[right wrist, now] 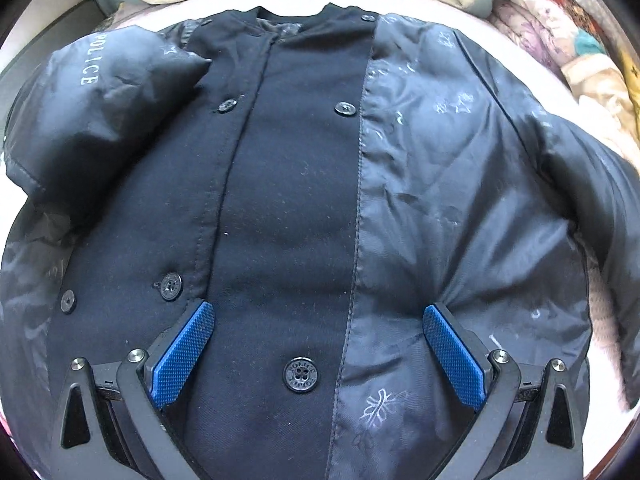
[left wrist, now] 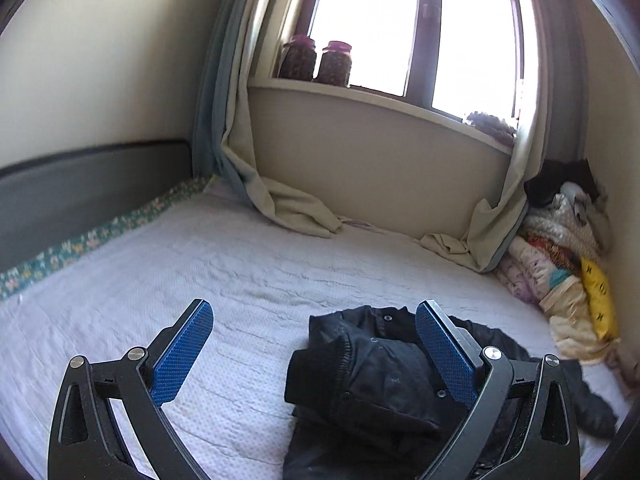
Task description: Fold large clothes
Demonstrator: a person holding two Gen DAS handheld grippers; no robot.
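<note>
A dark jacket (right wrist: 288, 200) lay front-up on the bed (left wrist: 200, 264), its collar toward the window (left wrist: 412, 28) wall. In the right wrist view the jacket filled nearly the whole frame: a buttoned dark placket ran down its middle, shiny padded panels with pale star and leaf prints lay on either side, and one sleeve (right wrist: 108, 92) lettered POLICE was folded in across the chest. The right tool (right wrist: 318, 320) stood just over the jacket's lower front, blue pads spread wide apart with nothing between them; whether the tips touched the cloth could not be told. The left tool (left wrist: 314, 316) was likewise wide apart and empty, one finger over the bare bedcover beside the jacket, the other over the jacket's edge. Beyond the jacket, a pile of coloured bedding (left wrist: 560, 248) sat in the corner, with curtains (left wrist: 280, 200) trailing onto the bed.
</note>
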